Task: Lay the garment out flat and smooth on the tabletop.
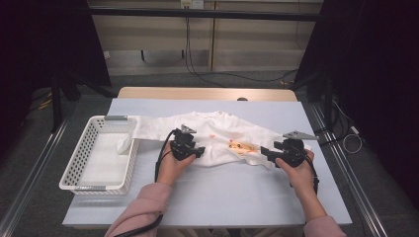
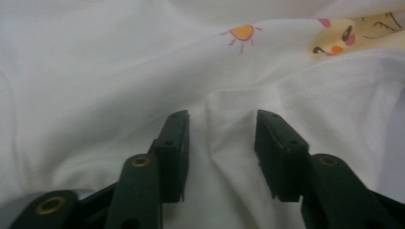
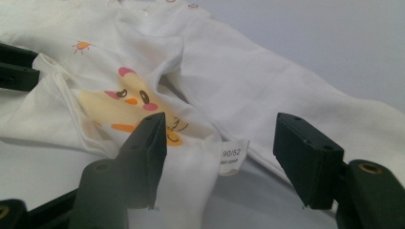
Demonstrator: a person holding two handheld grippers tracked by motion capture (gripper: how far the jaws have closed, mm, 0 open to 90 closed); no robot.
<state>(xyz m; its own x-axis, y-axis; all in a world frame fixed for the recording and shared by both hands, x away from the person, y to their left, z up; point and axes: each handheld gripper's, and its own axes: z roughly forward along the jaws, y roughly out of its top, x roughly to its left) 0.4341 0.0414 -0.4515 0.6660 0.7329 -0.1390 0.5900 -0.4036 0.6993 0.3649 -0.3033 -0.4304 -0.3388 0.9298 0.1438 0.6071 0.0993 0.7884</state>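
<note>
A small white garment (image 1: 217, 136) with a yellow cartoon print (image 1: 239, 145) lies crumpled across the middle of the table. One sleeve hangs over the rim of a white basket (image 1: 81, 153). My left gripper (image 1: 200, 150) rests on the garment's near left part. In the left gripper view its jaws (image 2: 222, 124) stand apart over a raised fold of white cloth (image 2: 229, 157), not pressing it. My right gripper (image 1: 264, 152) sits at the garment's near right end. Its jaws (image 3: 219, 131) stand open around the hem and a size label (image 3: 230, 157).
The perforated white basket stands at the table's left, with the sleeve end (image 1: 126, 143) inside it. A pale blue cover (image 1: 222, 192) lies over the table, bare in front of the garment. Dark stands and cables sit on the floor behind.
</note>
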